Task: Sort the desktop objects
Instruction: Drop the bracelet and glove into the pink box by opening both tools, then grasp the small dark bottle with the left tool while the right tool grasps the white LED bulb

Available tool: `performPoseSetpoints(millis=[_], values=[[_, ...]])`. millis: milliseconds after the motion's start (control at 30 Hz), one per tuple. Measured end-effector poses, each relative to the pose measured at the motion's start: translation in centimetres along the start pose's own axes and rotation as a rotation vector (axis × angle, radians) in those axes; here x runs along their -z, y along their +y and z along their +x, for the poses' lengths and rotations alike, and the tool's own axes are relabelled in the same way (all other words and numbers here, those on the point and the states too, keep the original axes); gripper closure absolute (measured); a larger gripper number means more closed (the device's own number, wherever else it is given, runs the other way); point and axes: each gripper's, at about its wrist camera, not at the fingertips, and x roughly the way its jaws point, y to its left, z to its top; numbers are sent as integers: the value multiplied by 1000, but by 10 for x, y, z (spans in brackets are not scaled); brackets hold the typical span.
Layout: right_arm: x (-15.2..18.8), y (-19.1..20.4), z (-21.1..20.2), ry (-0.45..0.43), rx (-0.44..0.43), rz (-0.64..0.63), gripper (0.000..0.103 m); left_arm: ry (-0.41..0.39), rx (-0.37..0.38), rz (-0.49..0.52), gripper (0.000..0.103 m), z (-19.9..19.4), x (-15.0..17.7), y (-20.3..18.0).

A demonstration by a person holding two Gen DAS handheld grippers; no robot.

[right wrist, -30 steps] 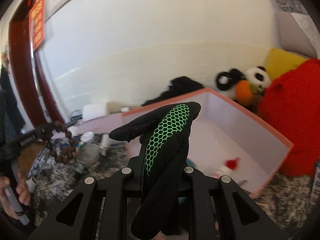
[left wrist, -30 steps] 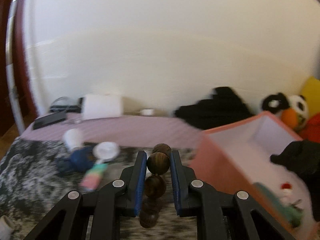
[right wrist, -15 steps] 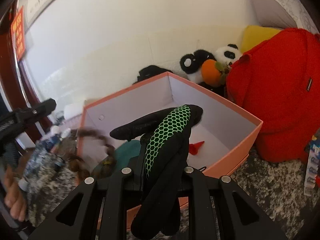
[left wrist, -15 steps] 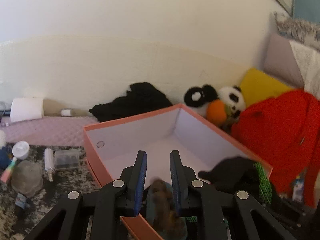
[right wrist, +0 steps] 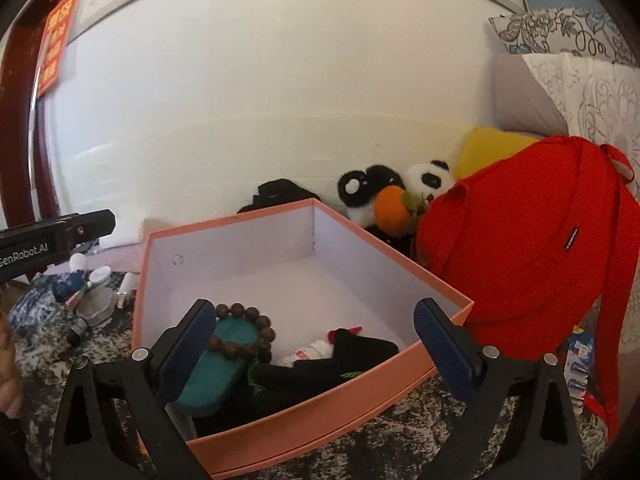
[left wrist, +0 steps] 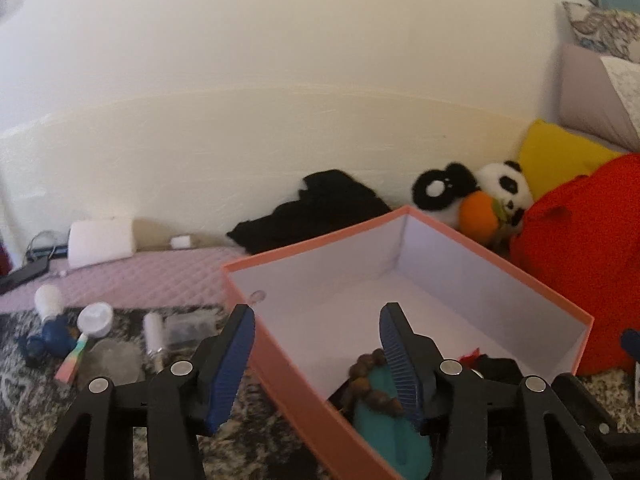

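Inside box (right wrist: 360,380): bead bracelet (right wrist: 244,334), glove (right wrist: 320,372) | both tongs (left wrist: 316,360) (right wrist: 316,352) just released, empty, above them

A red backpack (right wrist: 520,264) leans beside a panda plush (right wrist: 424,184), with a yellow cushion (right wrist: 488,148) behind them.

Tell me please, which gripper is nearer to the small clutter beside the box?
Left. The left gripper straddles the pink box's wall next to the clutter; the right gripper hovers over the box's other end, farther away.
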Motion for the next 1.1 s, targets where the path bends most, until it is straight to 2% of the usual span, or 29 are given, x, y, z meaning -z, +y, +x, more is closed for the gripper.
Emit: performPoseSetpoints(millis=[100,167,233,267,467,600,667,867,1000,1100], values=[[-2,16,-2,3,-81,-17,2,12,-22,-24,41,-3,3,22],[-5,29,-2,7,-148,-11,2,-8,-100,-12,40,-8,6,36],[-8,43,-2,26,-212,-4,2,-47,-191,27,32,-14,8,46],[-10,49,-2,33,-226,-1,2,-58,-213,33,30,-16,8,54],[-18,81,-2,83,-344,89,1,-63,-270,-82,27,-28,9,117],[-17,114,6,122,-429,119,1,-51,-350,-64,22,-28,17,150],[-14,136,14,145,-455,120,1,-47,-364,-56,19,-26,26,164],[15,201,55,184,-463,59,1,-24,-280,-106,11,10,61,207],[36,240,101,162,-398,-13,2,-2,-276,-167,11,45,86,234],[39,260,132,168,-380,-83,10,58,-310,-214,11,67,101,249]])
